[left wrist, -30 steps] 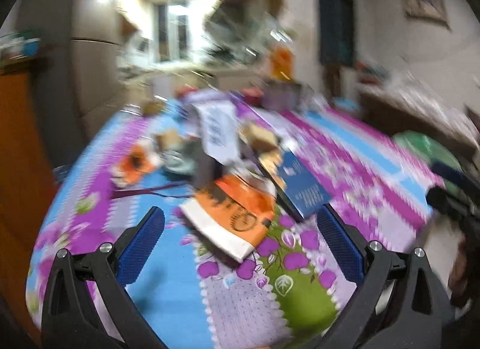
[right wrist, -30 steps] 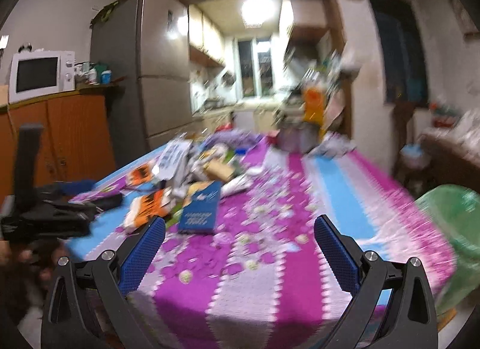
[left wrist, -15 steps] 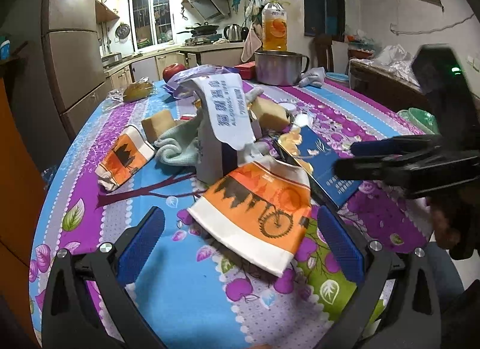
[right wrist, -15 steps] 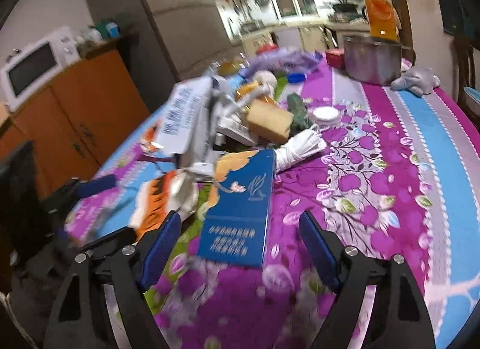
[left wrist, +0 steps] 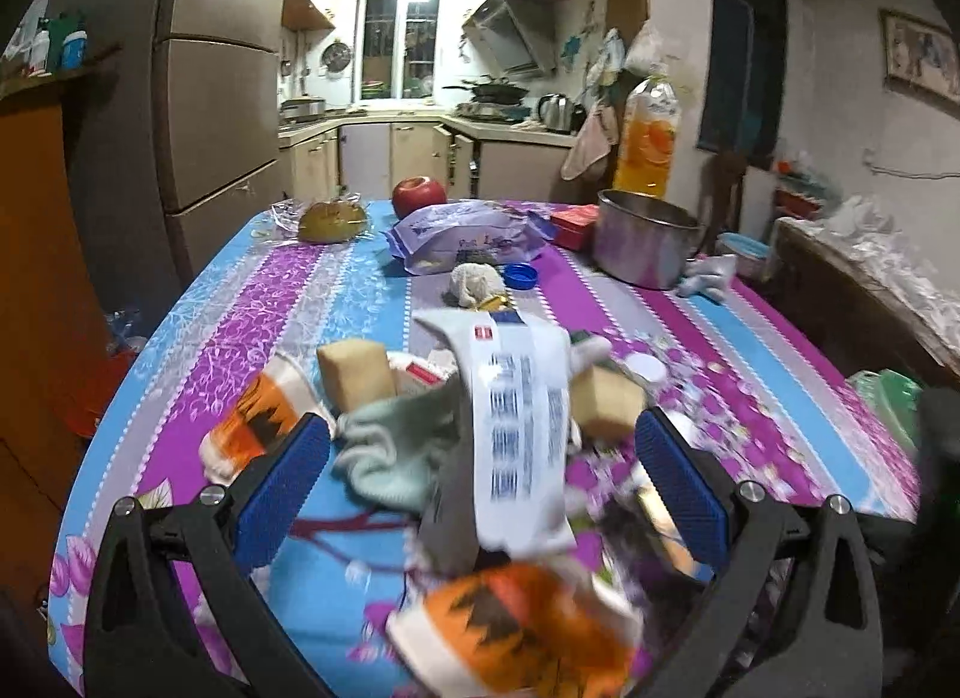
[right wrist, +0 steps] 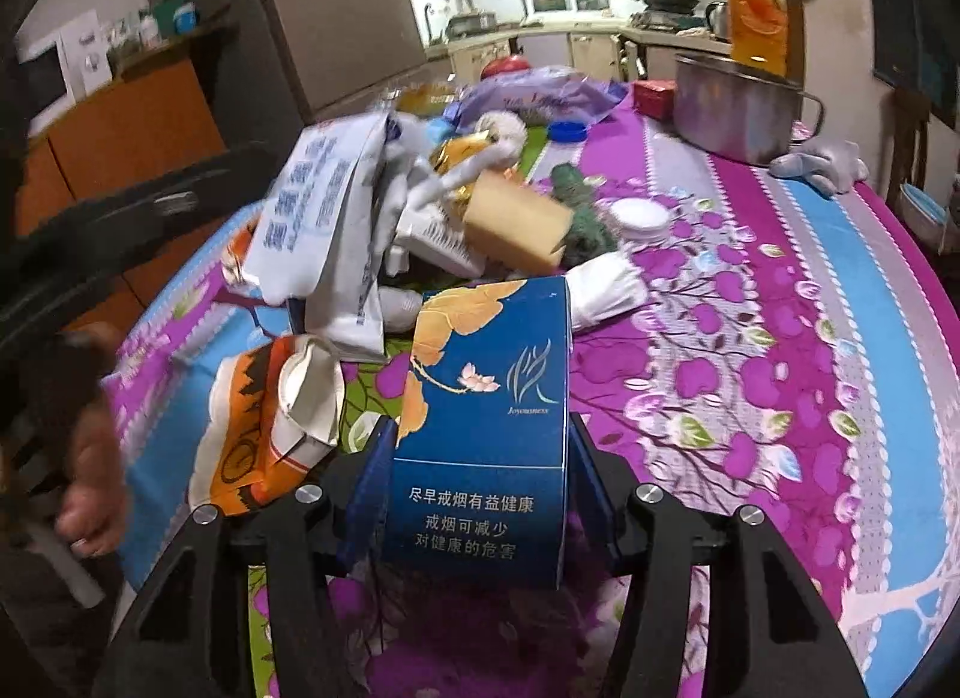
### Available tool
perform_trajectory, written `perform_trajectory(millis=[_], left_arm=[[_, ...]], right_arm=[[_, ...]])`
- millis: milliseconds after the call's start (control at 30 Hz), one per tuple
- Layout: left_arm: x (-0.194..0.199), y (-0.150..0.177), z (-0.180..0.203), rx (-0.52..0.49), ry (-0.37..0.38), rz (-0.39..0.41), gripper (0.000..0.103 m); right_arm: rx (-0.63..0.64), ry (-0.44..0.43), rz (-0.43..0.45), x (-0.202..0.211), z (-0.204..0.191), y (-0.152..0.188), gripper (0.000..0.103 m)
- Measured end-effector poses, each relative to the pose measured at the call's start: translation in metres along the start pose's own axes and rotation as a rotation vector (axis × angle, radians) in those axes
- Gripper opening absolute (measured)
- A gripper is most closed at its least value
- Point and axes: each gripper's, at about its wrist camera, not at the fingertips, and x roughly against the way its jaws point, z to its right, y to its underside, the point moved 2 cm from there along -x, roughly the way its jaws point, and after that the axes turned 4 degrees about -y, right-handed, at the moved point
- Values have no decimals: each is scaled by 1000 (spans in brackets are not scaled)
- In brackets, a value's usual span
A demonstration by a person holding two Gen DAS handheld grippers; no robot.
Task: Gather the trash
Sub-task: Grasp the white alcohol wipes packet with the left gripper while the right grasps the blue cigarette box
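Observation:
A heap of trash lies on the flowered tablecloth (right wrist: 780, 338). My right gripper (right wrist: 480, 458) is shut on a blue cigarette carton (right wrist: 486, 416), its fingers pressed against both long sides. Left of it lie a crushed orange paper cup (right wrist: 264, 434) and a white wipes packet (right wrist: 324, 218). My left gripper (left wrist: 480, 470) is open, its blue pads either side of the white wipes packet (left wrist: 516, 422) and a pale green cloth (left wrist: 390, 452). An orange cup (left wrist: 522, 632) lies between its arms, another orange cup (left wrist: 258, 422) at the left pad.
Tan sponge blocks (left wrist: 354, 374) (right wrist: 516, 218), a purple snack bag (left wrist: 468, 236), a steel pot (left wrist: 642, 242), a juice bottle (left wrist: 651, 134), a red apple (left wrist: 420, 191) and a blue cap (left wrist: 519, 276) stand farther back. A green bag (left wrist: 888, 398) hangs off the right edge.
My right gripper moved onto the blue carton and shut on it. My left gripper moved forward over the heap, so the orange cup now lies under it.

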Motion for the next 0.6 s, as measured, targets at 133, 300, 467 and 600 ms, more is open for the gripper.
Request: perform_trajectory(millis=[133, 300, 467, 600], left_arm=[[-27, -2, 10, -31, -57, -51, 98], [-39, 4, 6, 6, -52, -113, 59], [-32, 5, 7, 13, -68, -98, 38], [-7, -5, 16, 0, -78, -17, 38]], right_arm=[[-16, -14, 32, 14, 9, 3, 57], [-4, -13, 73, 27, 11, 4, 57], [21, 19, 152, 43, 13, 2, 57], [62, 81, 246, 66, 14, -5, 57]])
